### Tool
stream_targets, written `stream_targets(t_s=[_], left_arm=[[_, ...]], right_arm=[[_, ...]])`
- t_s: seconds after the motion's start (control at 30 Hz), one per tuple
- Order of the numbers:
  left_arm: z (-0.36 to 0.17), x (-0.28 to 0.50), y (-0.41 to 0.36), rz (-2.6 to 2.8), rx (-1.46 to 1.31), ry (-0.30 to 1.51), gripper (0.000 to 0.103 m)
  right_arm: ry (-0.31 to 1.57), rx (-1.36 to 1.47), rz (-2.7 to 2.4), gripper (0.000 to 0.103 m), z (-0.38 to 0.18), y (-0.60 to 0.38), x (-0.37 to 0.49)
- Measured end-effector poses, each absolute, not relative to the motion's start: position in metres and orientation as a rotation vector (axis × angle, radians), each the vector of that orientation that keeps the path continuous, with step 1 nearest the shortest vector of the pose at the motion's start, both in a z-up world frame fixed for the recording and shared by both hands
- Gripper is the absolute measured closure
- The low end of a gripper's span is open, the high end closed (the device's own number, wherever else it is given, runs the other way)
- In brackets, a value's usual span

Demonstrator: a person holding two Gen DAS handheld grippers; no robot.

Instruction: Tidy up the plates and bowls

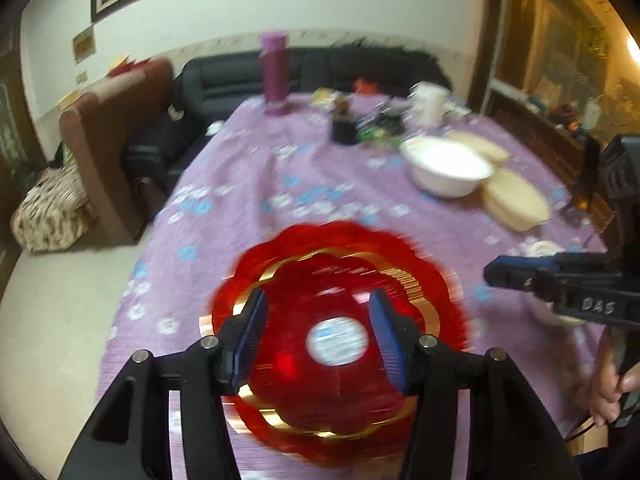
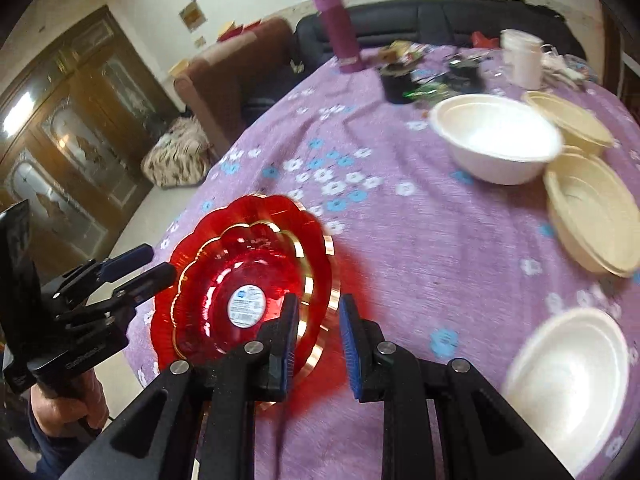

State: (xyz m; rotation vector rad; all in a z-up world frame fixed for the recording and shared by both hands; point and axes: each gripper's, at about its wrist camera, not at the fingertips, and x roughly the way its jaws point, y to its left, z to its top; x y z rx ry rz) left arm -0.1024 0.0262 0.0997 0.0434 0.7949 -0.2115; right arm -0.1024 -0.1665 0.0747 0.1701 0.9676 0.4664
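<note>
Red plates (image 2: 244, 280) sat nested beside the white bowl (image 2: 496, 144); left gripper (image 1: 316, 320) hovered spread above them, touching nothing; right gripper (image 2: 318, 344), narrowly parted and empty, hung bowl-side.

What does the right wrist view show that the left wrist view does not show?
Only the right wrist view shows a wooden cabinet and a near white bowl in full. Only the left wrist view shows a lit shelf at the right edge. Both show the stacked red plates, the far white bowl, two cream bowls, the purple bottle and the flowered tablecloth.
</note>
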Motion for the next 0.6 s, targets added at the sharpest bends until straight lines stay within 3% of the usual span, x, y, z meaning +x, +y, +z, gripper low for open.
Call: stream_targets(t_s=[0.23,0.43,0.6], left_arm=[[0.089,-0.111,-0.06,-0.407,0.032,0.778,0.051],[0.066,-0.101,-0.113,-0.505,0.004,0.856,0.051],[0.057,-0.095,-0.138,-0.534,-0.005,0.91,0.051]], right_arm=[[0.815,0.223,0.335,0.08,0.085,-0.251,-0.154],[0.794,0.336,0.165,0.08,0.071,-0.344,-0.18],[0.807,0.415,0.127,0.074,0.053,-0.385,-0.187]])
